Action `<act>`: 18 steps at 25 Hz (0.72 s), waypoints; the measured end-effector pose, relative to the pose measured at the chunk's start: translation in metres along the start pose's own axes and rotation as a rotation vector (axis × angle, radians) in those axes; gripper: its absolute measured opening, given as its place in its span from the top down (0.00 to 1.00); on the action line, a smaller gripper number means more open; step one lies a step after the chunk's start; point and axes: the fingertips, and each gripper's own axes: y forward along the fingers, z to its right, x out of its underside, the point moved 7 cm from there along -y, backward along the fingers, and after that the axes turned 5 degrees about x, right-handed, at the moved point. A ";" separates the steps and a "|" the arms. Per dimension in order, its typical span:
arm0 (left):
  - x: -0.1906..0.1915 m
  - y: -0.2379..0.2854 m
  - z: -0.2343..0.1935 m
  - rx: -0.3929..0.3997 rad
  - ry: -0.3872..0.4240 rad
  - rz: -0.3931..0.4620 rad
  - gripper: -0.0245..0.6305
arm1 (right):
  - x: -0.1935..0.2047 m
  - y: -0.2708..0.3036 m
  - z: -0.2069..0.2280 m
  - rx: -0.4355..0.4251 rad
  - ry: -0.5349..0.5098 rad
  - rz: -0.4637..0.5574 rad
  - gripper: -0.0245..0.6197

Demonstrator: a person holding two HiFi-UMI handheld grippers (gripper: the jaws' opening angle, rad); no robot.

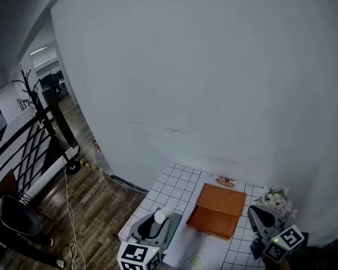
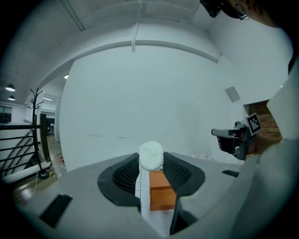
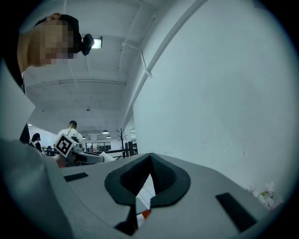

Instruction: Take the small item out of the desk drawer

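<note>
A small white fluffy ball (image 2: 151, 154) sits pinched between the tips of my left gripper (image 2: 151, 161); the head view shows the ball (image 1: 162, 215) at the front of that left gripper (image 1: 160, 221), left of the drawer box. The orange-brown drawer box (image 1: 217, 210) stands in the middle of the white grid-patterned table (image 1: 176, 186), and its orange front (image 2: 161, 190) shows below the left jaws. My right gripper (image 1: 254, 212) hovers to the right of the box, its jaws meeting with nothing between them (image 3: 149, 159).
White flowers (image 1: 274, 199) stand at the table's right back corner. A small brown item (image 1: 225, 182) lies behind the box by the wall. A round greenish object (image 1: 196, 262) rests near the front edge. Left of the table are wood flooring, cables and a black railing (image 1: 24, 148).
</note>
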 end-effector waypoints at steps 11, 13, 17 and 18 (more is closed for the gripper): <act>0.005 0.006 0.002 0.003 0.017 -0.021 0.73 | 0.000 0.007 -0.012 -0.039 -0.015 0.010 0.96; 0.009 0.007 0.002 0.002 0.015 -0.030 0.73 | 0.000 0.010 -0.015 -0.055 0.003 0.014 0.96; 0.014 0.007 0.000 -0.006 0.010 -0.050 0.73 | 0.002 0.015 -0.017 -0.075 0.009 0.014 0.96; 0.014 0.007 0.000 -0.007 0.011 -0.051 0.73 | 0.001 0.015 -0.018 -0.078 0.009 0.014 0.96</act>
